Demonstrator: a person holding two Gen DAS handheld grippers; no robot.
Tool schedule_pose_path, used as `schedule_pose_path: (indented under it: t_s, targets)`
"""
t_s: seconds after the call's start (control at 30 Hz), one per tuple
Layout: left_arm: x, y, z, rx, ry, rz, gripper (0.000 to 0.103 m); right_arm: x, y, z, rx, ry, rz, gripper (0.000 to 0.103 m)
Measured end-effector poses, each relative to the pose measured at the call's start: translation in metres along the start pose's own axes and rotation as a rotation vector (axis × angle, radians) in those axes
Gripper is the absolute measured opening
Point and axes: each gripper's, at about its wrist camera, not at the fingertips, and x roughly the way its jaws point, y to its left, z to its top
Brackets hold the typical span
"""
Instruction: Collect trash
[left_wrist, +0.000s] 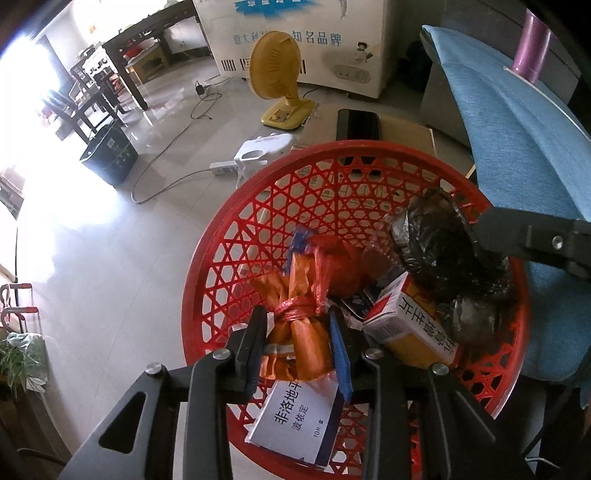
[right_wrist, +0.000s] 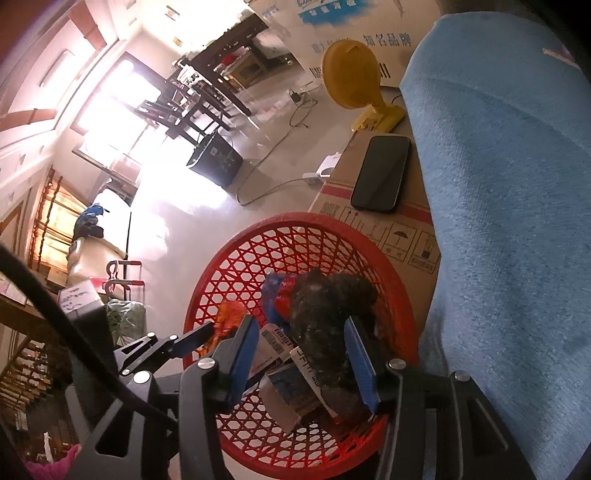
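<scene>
A red lattice basket (left_wrist: 207, 236) stands on the floor with trash in it. My left gripper (left_wrist: 297, 314) is shut on an orange plastic bag (left_wrist: 303, 280) tied with red string, low inside the basket. Under it lies a white and blue medicine box (left_wrist: 299, 417), and a red, white and yellow box (left_wrist: 410, 328) lies beside it. A crumpled black bag (right_wrist: 325, 302) rests on the boxes between the jaws of my right gripper (right_wrist: 301, 323), which is open. Its left pad stands apart from the bag and its right pad is against it.
A cardboard box (right_wrist: 406, 236) with a black phone (right_wrist: 380, 173) on it sits just behind the basket. A blue cushioned seat (right_wrist: 498, 221) fills the right side. On the floor beyond are a yellow fan (left_wrist: 273, 66), a white power strip (left_wrist: 223, 168) and a black bin (left_wrist: 109, 155).
</scene>
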Motion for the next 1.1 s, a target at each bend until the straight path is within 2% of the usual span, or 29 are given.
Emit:
schedule_pose_path:
  t_s: [0.5,0.77,1.1]
  targets:
    - [-0.009,-0.013,-0.001,0.037,-0.026,-0.025,0.043,-0.035,-0.002,-0.008,0.011,-0.077,-0.003,0.052]
    - [-0.012,-0.011,0.002,0.023,-0.033,-0.002,0.062,-0.050,-0.007,-0.009,0.027,-0.104,0.005,0.052]
    - [-0.017,-0.017,0.004,0.009,-0.038,-0.007,0.064,-0.067,-0.006,-0.014,0.000,-0.126,-0.003,0.052]
